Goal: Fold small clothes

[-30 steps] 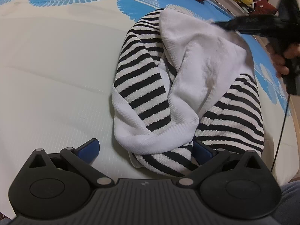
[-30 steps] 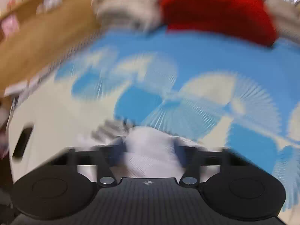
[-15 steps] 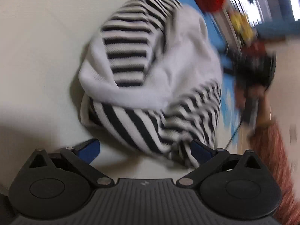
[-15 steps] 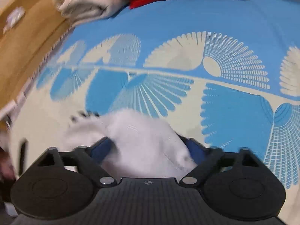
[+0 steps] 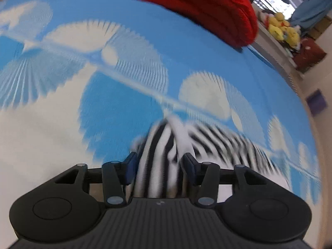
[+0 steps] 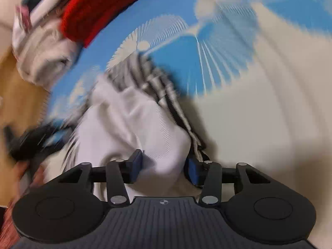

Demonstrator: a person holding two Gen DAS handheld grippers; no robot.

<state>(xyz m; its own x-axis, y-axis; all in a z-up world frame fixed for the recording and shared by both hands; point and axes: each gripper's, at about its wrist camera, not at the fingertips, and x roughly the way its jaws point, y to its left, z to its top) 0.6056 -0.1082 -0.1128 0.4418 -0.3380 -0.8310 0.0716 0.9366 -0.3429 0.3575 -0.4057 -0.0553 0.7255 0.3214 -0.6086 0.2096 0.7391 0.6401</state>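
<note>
A small black-and-white striped garment [image 5: 217, 143] with a white lining lies bunched on the blue-and-cream bed cover [image 5: 116, 108]. In the left wrist view my left gripper [image 5: 159, 166] has a striped fold filling the gap between its blue pads, and its jaws are closing on it. Through the right wrist camera the same garment [image 6: 128, 120] shows its white side. My right gripper [image 6: 164, 166] holds a white fold between its pads, jaws closing too. Both views are motion-blurred.
A red knitted piece [image 5: 197, 6] lies at the far end of the bed, beside folded cream clothes [image 6: 41, 56]. Yellow plush toys [image 5: 280, 27] sit on a ledge past the bed's right edge. A blurred dark tool and a hand [image 6: 31, 139] show at the left.
Both grippers swung in low onto the garment. The left, wide open before, has narrowed around a striped fold. The right let go of its thin pinch and now spans a thicker white fold.
</note>
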